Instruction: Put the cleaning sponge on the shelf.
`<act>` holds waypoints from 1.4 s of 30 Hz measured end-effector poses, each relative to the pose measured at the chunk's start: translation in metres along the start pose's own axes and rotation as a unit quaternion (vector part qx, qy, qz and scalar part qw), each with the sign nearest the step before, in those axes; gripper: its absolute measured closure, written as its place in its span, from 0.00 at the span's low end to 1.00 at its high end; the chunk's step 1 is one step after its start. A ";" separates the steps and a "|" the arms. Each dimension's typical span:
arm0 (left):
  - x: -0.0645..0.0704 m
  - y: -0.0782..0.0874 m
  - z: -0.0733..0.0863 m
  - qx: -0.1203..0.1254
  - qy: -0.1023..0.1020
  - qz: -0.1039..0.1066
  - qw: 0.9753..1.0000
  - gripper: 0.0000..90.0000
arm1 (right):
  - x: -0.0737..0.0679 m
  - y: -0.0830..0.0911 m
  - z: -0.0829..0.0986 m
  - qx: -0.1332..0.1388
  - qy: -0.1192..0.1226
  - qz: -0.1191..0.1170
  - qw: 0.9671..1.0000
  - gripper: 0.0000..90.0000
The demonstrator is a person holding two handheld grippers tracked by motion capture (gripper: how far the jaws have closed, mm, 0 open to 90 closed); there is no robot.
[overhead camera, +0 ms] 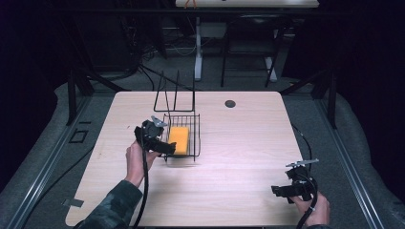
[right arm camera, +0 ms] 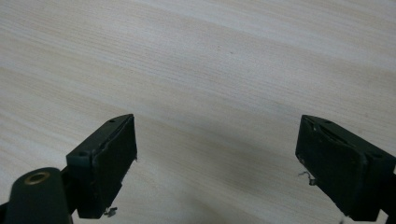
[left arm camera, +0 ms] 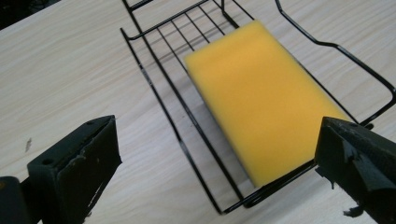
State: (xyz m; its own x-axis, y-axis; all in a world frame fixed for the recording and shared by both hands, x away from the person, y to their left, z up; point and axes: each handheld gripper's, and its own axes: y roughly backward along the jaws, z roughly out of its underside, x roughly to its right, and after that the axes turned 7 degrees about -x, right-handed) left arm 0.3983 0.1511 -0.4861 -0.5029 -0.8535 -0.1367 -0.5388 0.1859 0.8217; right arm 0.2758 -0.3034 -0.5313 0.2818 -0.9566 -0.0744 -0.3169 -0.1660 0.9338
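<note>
A yellow sponge (overhead camera: 179, 139) lies flat inside a black wire basket (overhead camera: 195, 125) on the wooden table (overhead camera: 239, 143). My left gripper (overhead camera: 168, 148) hovers at the basket's near left corner, open. In the left gripper view the sponge (left arm camera: 261, 98) lies in the basket (left arm camera: 159, 74) just ahead of the wide-apart jaws, and nothing is held between them. My right gripper (overhead camera: 277, 190) is open near the table's front right, low over bare wood (right arm camera: 210, 84), far from the basket.
A tall wire frame (overhead camera: 174, 93) rises from the basket's far end. A dark round spot (overhead camera: 230, 103) marks the far side of the table. Desk legs and cables stand beyond the table's far edge.
</note>
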 end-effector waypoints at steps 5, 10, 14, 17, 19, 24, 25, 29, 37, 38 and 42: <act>-0.009 0.007 0.011 -0.004 0.003 0.004 1.000 0.00 | 0.000 -0.001 0.000 0.002 0.003 0.003 1.000 0.13; -0.021 0.016 0.027 -0.018 0.009 0.011 1.000 0.00 | -0.001 0.000 0.000 0.001 0.004 0.003 1.000 0.13; -0.030 0.022 0.041 -0.025 0.012 0.011 1.000 0.00 | -0.001 -0.001 0.000 0.002 0.008 0.005 1.000 0.13; -0.036 0.026 0.053 -0.029 0.022 0.010 0.999 0.00 | -0.002 -0.001 0.000 -0.001 0.010 0.006 1.000 0.13; -0.039 0.028 0.060 -0.033 0.024 0.012 0.999 0.00 | -0.003 -0.002 0.000 -0.002 0.013 0.006 1.000 0.13; -0.042 0.030 0.080 -0.045 0.021 0.019 0.999 0.00 | -0.004 -0.002 0.001 -0.002 0.017 0.011 1.000 0.13; -0.042 0.030 0.083 -0.050 0.022 0.020 0.998 0.00 | -0.004 -0.002 0.001 -0.002 0.017 0.011 1.000 0.13; -0.044 0.028 0.099 -0.061 0.023 0.023 0.998 0.00 | -0.004 -0.003 0.001 -0.002 0.018 0.012 1.000 0.13; -0.047 0.019 0.115 -0.093 0.019 0.020 0.995 0.00 | -0.004 -0.003 0.000 -0.002 0.023 0.015 1.000 0.13; -0.048 0.018 0.116 -0.094 0.019 0.018 0.995 0.00 | -0.003 -0.003 0.000 -0.001 0.026 0.014 1.000 0.13; -0.047 0.015 0.116 -0.096 0.016 0.025 0.995 0.00 | -0.003 -0.004 0.000 -0.005 0.028 0.016 0.999 0.13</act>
State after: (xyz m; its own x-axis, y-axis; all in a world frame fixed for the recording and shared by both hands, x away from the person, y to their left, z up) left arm 0.3349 0.2504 -0.5315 -0.5019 -0.8614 -0.0783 -0.3732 0.1340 0.9180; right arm 0.2763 -0.2993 -0.5352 0.3220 -0.9464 -0.0257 -0.3175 -0.1335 0.9388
